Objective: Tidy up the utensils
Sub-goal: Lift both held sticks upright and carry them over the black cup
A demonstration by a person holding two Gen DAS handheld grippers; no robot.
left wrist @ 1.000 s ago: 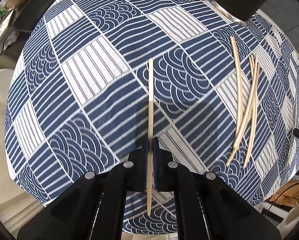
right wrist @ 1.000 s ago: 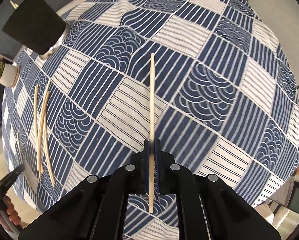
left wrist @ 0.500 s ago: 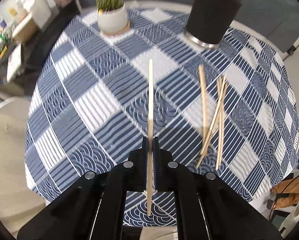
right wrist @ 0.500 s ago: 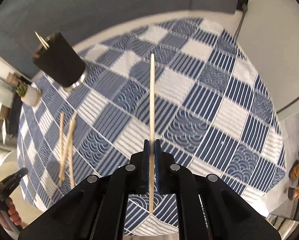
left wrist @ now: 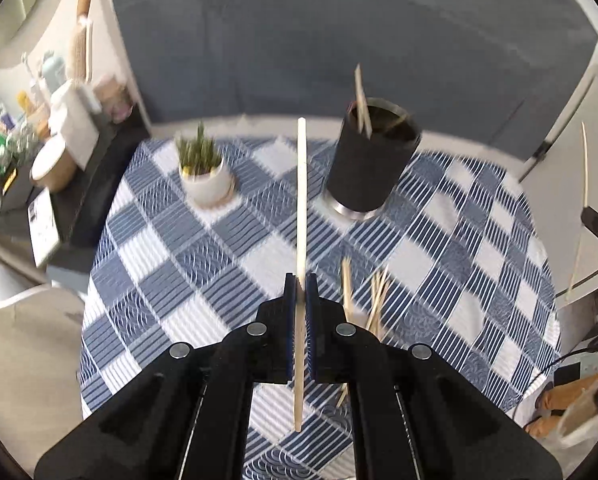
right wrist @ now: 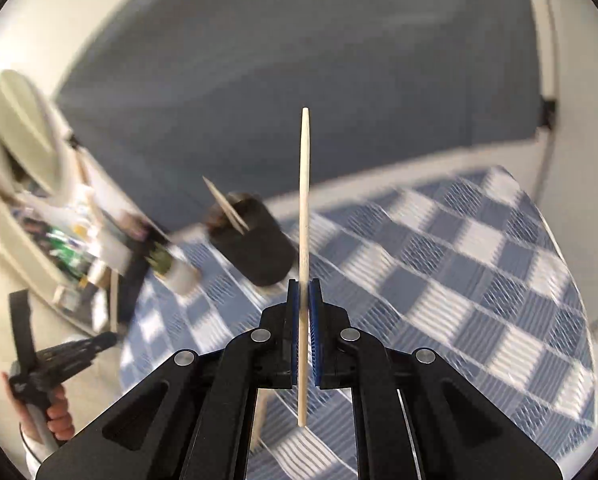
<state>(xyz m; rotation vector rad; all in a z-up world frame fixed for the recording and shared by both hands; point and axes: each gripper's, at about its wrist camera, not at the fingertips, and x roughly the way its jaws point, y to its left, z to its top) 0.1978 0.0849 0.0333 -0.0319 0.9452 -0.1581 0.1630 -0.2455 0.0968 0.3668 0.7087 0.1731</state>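
Holding, left: left gripper (left wrist: 300,300) has its two fingers pinched narrow on a chopstick (left wrist: 301,208), gripped low on the shaft so a short tail hangs behind the pads and the long end points forward like a pointer, probably to aim it.
Holding, right: right gripper (right wrist: 304,304) is clamped the same way on a second chopstick (right wrist: 305,216), its tapered tip forward; the low grip leaves most of the length free to drop into a container.
Loose sticks: a small crossed pile of chopsticks (left wrist: 373,300) lies on the checked tablecloth (left wrist: 227,240), just right of the left gripper, not yet collected.
Holder: a dark cup (left wrist: 373,164) stands upright farther back on the cloth, with one stick (left wrist: 362,106) leaning out of its mouth, so it looks like the place the sticks belong.
Cup from the right: the same cup (right wrist: 255,246) appears blurred, left of the held stick and beyond it.
Plant: a small potted plant (left wrist: 205,176) sits left of the cup, apart from it.
Judgement: both held sticks are lifted clear of the table and seem bound for the cup; tips need lining up with its opening.
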